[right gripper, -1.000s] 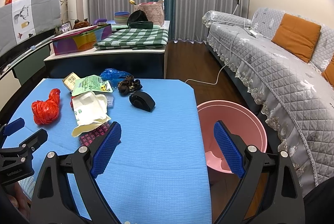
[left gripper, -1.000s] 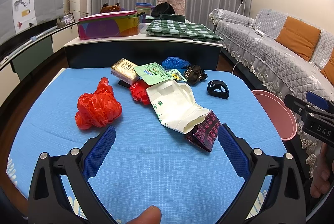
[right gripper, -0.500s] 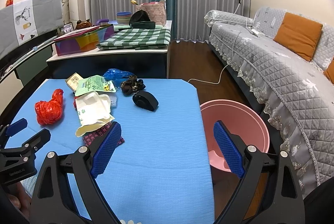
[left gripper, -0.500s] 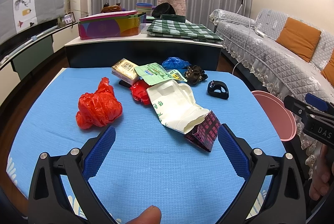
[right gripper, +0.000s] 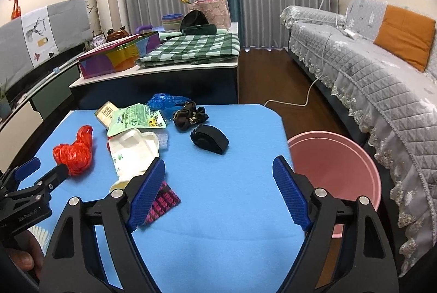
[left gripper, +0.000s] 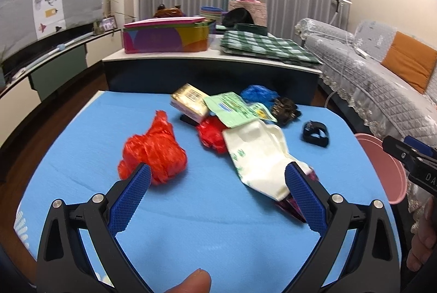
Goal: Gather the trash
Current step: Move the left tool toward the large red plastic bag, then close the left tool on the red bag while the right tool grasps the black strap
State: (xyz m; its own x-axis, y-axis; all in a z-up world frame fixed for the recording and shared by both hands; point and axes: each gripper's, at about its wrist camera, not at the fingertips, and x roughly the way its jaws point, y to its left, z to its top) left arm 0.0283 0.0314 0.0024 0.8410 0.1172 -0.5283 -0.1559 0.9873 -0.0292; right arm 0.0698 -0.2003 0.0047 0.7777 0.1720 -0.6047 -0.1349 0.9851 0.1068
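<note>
Trash lies on a blue table (left gripper: 207,227): a crumpled red plastic bag (left gripper: 154,151), a white paper bag (left gripper: 259,159), a dark patterned wrapper (right gripper: 164,201), a gold packet (left gripper: 189,101), a green pouch (left gripper: 235,108), a blue bag (left gripper: 258,93), a dark scrunchie (right gripper: 189,115) and a black strap roll (right gripper: 209,139). A pink bin (right gripper: 336,164) stands off the table's right edge. My left gripper (left gripper: 217,183) is open and empty, its left finger just in front of the red bag. My right gripper (right gripper: 218,183) is open and empty above the table's near right.
A low counter (left gripper: 210,66) behind the table holds a colourful box (left gripper: 165,37) and a green checked cloth (left gripper: 266,48). A grey sofa (right gripper: 377,69) with an orange cushion runs along the right. A white cable (right gripper: 308,94) lies on the floor.
My left gripper has moved forward toward the red bag and white paper bag. My right gripper has moved forward over the table.
</note>
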